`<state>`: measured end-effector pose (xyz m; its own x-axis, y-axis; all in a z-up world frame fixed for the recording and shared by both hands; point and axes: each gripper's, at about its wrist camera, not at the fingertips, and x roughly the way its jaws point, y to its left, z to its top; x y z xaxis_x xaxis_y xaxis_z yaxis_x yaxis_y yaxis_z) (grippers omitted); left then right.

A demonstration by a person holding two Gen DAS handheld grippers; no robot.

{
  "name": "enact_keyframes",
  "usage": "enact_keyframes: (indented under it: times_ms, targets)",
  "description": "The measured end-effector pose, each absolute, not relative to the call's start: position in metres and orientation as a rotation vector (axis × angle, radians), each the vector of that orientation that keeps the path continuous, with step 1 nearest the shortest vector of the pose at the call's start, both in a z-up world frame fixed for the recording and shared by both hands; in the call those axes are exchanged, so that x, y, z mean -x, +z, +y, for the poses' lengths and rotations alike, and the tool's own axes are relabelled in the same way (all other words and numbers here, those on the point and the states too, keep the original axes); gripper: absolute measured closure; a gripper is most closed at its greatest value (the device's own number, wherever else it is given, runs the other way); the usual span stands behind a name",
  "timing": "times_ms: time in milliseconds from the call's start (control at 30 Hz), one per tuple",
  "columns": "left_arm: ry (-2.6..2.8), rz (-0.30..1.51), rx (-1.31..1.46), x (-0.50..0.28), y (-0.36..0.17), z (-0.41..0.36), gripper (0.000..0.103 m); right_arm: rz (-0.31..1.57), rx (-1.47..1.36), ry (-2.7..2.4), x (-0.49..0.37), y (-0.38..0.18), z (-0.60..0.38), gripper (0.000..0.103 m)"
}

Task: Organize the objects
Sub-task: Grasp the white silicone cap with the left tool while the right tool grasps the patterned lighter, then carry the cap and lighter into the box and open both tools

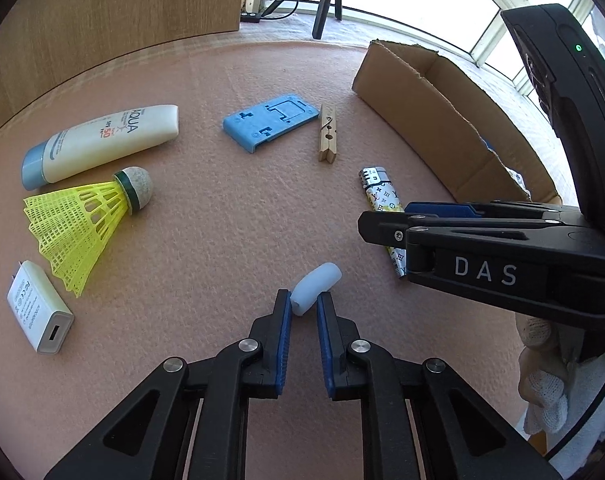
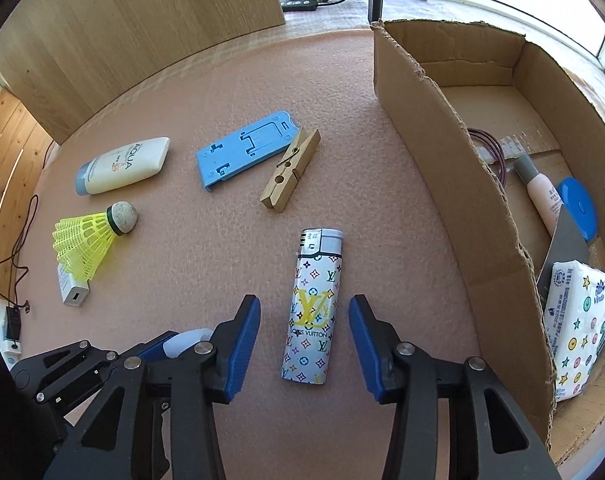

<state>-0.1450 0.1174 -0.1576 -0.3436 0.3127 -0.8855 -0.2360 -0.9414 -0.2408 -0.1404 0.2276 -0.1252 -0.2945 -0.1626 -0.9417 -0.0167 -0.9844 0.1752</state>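
Note:
A small pale blue capsule-shaped piece (image 1: 316, 285) lies on the pink mat, and my left gripper (image 1: 304, 299) is shut on its near end, both blue pads against it. In the right wrist view the same piece (image 2: 186, 342) shows between the left gripper's fingers at the lower left. A patterned white lighter (image 2: 310, 308) lies lengthwise between the fingers of my right gripper (image 2: 304, 310), which is open, with a gap on each side of the lighter. In the left wrist view the right gripper (image 1: 386, 218) hangs over the lighter (image 1: 376, 188).
Loose on the mat: a sunscreen tube (image 1: 102, 140), a yellow shuttlecock (image 1: 82, 216), a white USB charger (image 1: 38, 308), a blue plastic stand (image 2: 246, 152) and a wooden clothespin (image 2: 292, 168). A cardboard box (image 2: 442, 152) at the right holds a tissue pack (image 2: 578, 320) and a bottle (image 2: 540, 196).

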Motion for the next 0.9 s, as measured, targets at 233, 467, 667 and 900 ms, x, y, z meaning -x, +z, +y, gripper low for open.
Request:
enact_keyframes:
  times_ms: [233,467,667,900]
  targets:
    - [2.333,-0.127,1.55,0.142,-0.156,0.112,0.094,-0.175,-1.79,-2.448,0.14,-0.126,0.229,0.082]
    - [2.34,-0.186,1.543,0.138,-0.151,0.104,0.096,-0.183,-1.769,-2.438,0.134,-0.125,0.23,0.082]
    - [2.364,-0.221,1.525,0.137,-0.143,0.099,0.097,-0.204,-1.734,-2.436,0.124,-0.116,0.234,0.082]
    - [2.381,-0.225,1.486,0.137,-0.126,0.102,0.097,-0.227,-1.668,-2.442,0.111,-0.093,0.244,0.082]
